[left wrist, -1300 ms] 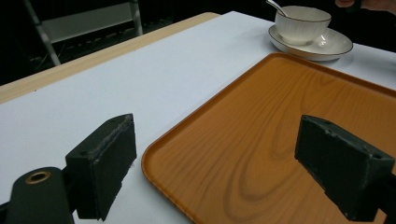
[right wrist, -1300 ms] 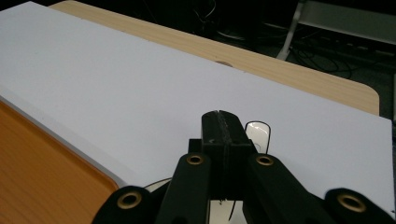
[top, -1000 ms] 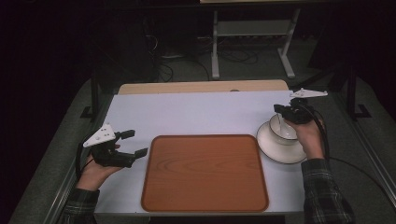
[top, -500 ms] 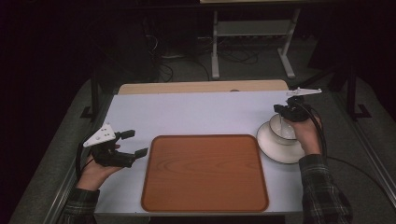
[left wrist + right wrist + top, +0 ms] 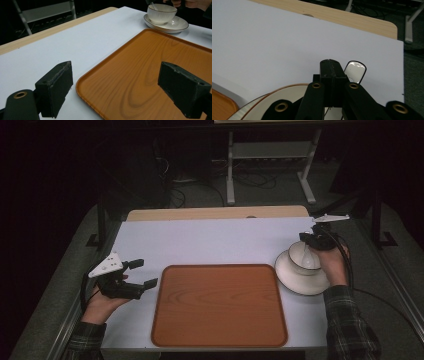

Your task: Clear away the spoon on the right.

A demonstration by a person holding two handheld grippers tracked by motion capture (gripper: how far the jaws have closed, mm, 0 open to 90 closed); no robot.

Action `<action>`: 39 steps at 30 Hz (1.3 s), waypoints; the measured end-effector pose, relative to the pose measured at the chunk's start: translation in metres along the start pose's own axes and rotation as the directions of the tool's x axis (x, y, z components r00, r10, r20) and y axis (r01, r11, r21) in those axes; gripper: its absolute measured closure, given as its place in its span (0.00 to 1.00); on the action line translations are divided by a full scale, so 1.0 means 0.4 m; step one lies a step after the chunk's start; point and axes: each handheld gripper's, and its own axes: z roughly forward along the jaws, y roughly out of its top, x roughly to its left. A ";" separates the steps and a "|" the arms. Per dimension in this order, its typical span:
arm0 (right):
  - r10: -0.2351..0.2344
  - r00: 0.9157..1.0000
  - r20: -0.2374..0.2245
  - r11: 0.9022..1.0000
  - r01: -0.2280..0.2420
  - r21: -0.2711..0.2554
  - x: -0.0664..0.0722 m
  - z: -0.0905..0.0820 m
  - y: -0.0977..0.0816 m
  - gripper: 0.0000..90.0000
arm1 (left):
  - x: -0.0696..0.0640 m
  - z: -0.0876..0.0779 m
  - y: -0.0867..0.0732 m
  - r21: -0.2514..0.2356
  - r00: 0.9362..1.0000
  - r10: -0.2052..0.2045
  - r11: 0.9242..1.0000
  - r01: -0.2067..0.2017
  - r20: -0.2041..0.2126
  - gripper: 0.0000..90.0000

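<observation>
A white tabletop carries an orange wood-grain tray at its near middle, bare inside its raised rim. At about 3 o'clock from the tray, just beside its right edge, sits a white saucer with a white cup standing upright on it. A strip of pale wood runs along the tabletop's far edge at 12 o'clock, and beyond it a metal stand rises from the dark floor. Nothing lies between the tray and the cup.

The right claw hangs over the far rim of the cup, pointing down, the hand behind it at the saucer's right side. In the right gripper view its jaws are pressed together on the handle of a spoon, whose shiny bowl end sticks out just past the jaw tips at about 1 o'clock, above the white tabletop. The left gripper view shows the spoon's handle leaning inside the cup.

The left claw rests at 9 o'clock from the tray, near its left edge but apart from it, held low over the tabletop. Its jaws stand wide apart and hold nothing; in the left gripper view they frame the tray's near corner.
</observation>
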 end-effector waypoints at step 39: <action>0.054 0.996 -0.076 0.985 -0.066 -0.156 -0.033 -0.144 -0.036 0.69 | 0.000 -0.003 0.000 0.000 1.000 0.002 1.000 -0.002 -0.003 0.13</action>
